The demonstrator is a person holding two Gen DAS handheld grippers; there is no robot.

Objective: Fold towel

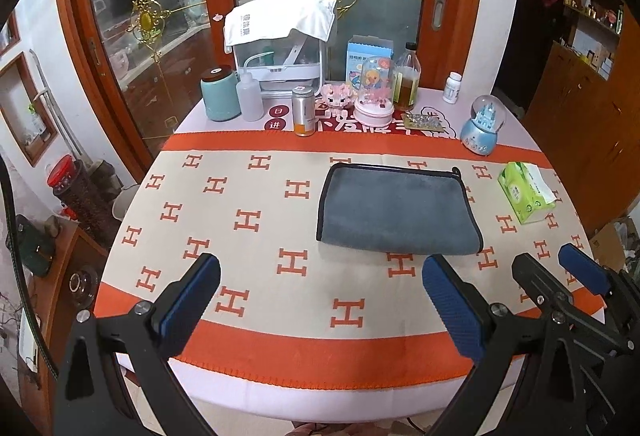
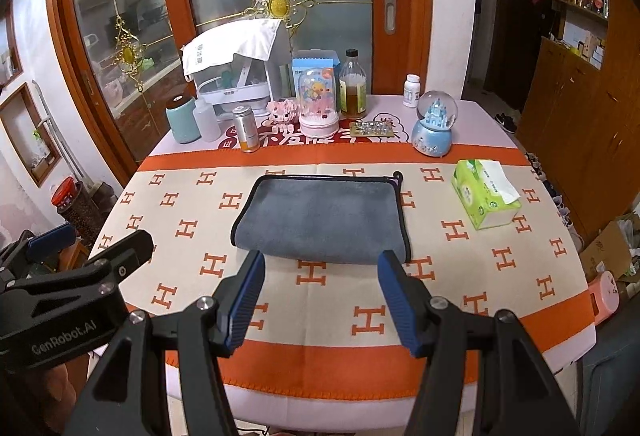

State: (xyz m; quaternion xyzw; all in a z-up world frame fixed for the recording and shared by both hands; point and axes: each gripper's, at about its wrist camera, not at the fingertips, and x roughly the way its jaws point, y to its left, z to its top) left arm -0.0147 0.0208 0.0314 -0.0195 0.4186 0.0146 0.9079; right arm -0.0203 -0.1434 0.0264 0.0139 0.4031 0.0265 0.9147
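Observation:
A grey towel (image 1: pixel 396 209) with black edging lies folded flat on the orange and cream H-pattern cloth (image 1: pixel 248 220); it also shows in the right wrist view (image 2: pixel 324 218). My left gripper (image 1: pixel 320 300) is open and empty, held above the near part of the table, short of the towel and to its left. My right gripper (image 2: pixel 320 296) is open and empty, just in front of the towel's near edge. The right gripper also shows at the lower right of the left wrist view (image 1: pixel 560 276).
A green tissue pack (image 2: pixel 486 199) lies right of the towel. Along the back stand a teal canister (image 2: pixel 182 119), a metal can (image 2: pixel 246 129), an amber bottle (image 2: pixel 353 87), a blue snow globe (image 2: pixel 434 125) and a white rack (image 2: pixel 236 63). Glass doors stand behind.

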